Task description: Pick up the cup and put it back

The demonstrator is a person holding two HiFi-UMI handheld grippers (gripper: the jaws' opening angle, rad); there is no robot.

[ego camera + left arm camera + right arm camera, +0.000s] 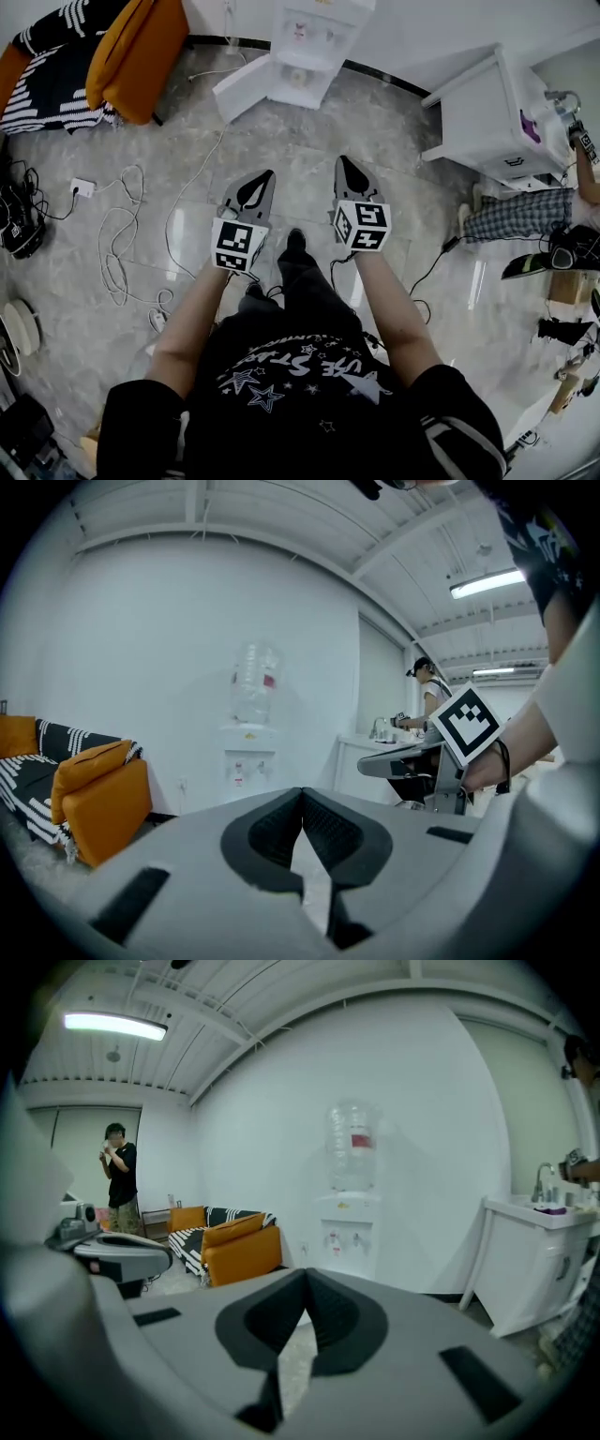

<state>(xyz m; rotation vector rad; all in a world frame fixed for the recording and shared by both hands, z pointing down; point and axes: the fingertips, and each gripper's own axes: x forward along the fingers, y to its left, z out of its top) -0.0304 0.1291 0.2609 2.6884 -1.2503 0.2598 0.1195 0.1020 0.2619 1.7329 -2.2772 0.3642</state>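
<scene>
**Both tongs closed and empty, over the floor**

2 tongs: left tongs (265,175) and right tongs (343,161) are side by side above the marble floor (309,131). Each has its jaws together at the tips, with nothing between them.

1 water dispenser (298,47) stands ahead at the wall, with 1 bottle (352,1147) on top. There is 1 pale round shape (298,77) on its tray, too small to tell if that's the cup.

1 orange sofa (131,56) is to the left and 1 white worktop (487,122) to the right.

2 others: one person (429,691) at the worktop, another (117,1176) beyond the sofa.

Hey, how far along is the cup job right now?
Done: nothing that shows; no cup is visible in any view. In hand: nothing. The left hand-held gripper and right hand-held gripper are shut and empty, facing the water dispenser. Left: apparently the whole pick-up and return.
</scene>
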